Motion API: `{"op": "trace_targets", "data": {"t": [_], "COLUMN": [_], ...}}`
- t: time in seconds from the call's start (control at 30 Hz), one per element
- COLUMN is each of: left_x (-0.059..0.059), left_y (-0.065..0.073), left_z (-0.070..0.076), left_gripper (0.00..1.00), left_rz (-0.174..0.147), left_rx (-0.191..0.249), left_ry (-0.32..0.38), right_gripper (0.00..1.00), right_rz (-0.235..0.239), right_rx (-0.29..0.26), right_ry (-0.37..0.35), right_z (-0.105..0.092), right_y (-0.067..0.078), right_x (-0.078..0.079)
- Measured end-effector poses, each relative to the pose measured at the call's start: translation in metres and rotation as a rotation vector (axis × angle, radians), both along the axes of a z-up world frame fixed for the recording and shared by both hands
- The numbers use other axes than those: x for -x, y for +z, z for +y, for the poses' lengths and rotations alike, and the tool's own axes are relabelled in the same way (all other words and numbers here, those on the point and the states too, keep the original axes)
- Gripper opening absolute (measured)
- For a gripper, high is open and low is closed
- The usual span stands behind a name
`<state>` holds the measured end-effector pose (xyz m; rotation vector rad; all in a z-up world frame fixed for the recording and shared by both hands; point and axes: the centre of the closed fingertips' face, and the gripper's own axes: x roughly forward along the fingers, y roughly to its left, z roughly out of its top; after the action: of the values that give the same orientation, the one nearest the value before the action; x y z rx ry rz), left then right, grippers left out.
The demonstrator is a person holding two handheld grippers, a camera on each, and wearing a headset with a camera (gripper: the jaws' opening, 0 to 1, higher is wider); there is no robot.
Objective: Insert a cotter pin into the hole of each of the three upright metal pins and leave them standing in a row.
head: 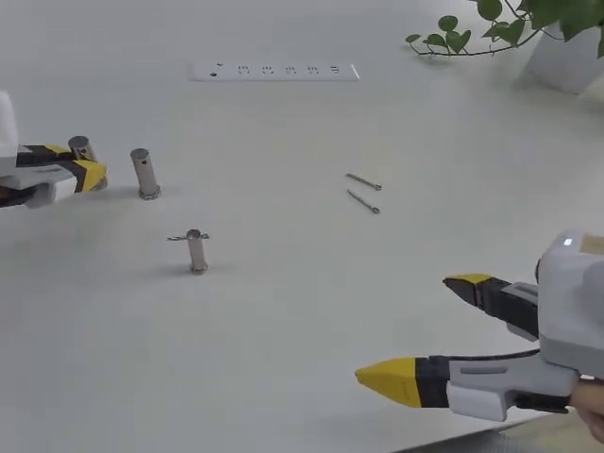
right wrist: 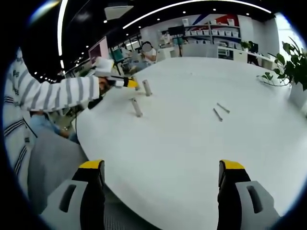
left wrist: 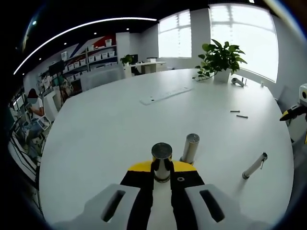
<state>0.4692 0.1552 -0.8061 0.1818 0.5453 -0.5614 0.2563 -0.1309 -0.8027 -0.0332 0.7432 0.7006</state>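
Observation:
Three upright metal pins stand at the table's left. My left gripper [head: 83, 170] [left wrist: 162, 171] is shut on the leftmost pin [head: 81, 148] [left wrist: 161, 154]. A bare second pin [head: 144, 174] [left wrist: 190, 147] stands just right of it. The third pin [head: 196, 250] [left wrist: 254, 166] [right wrist: 136, 107] is nearer to me and has a cotter pin through its hole. Two loose cotter pins [head: 363, 181] [head: 362, 201] [right wrist: 219, 111] lie side by side mid-table. My right gripper [head: 425, 330] [right wrist: 160, 177] hovers open and holds nothing at the near right edge, well short of the cotter pins.
A white power strip [head: 274, 71] lies at the table's far side. A potted plant [head: 557, 38] stands at the far right corner. The person's striped sleeve [right wrist: 53, 93] reaches over the left edge. The table edge [head: 472, 439] runs close beneath the right gripper.

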Motion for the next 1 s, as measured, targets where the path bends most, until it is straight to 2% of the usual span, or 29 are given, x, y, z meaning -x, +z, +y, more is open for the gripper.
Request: {"op": "trace_targets", "data": {"t": [0.07, 0.23, 0.67, 0.87, 1.0], "left_x": [0.004, 0.016, 0.058, 0.084, 0.104], "left_y": [0.005, 0.016, 0.043, 0.052, 0.052], "left_z": [0.000, 0.001, -0.009, -0.021, -0.030], "left_gripper": [0.10, 0.10, 0.10, 0.10, 0.10], "left_rz": [0.001, -0.008, -0.020, -0.021, -0.008], "left_rx": [0.011, 0.002, -0.029, -0.042, -0.043], "left_ry": [0.006, 0.006, -0.014, -0.022, -0.019], "right_gripper": [1.00, 1.00, 1.00, 1.00, 1.00], "right_rz": [-0.003, -0.008, -0.024, -0.034, -0.034], "right_rx": [0.002, 0.001, -0.010, -0.018, -0.025], "right_ry": [0.005, 0.016, 0.059, 0.068, 0.078], "right_z": [0.000, 0.000, 0.004, 0.003, 0.003], "right_y": [0.000, 0.001, 0.003, 0.005, 0.004], "right_x": [0.000, 0.000, -0.001, -0.003, -0.003]}}
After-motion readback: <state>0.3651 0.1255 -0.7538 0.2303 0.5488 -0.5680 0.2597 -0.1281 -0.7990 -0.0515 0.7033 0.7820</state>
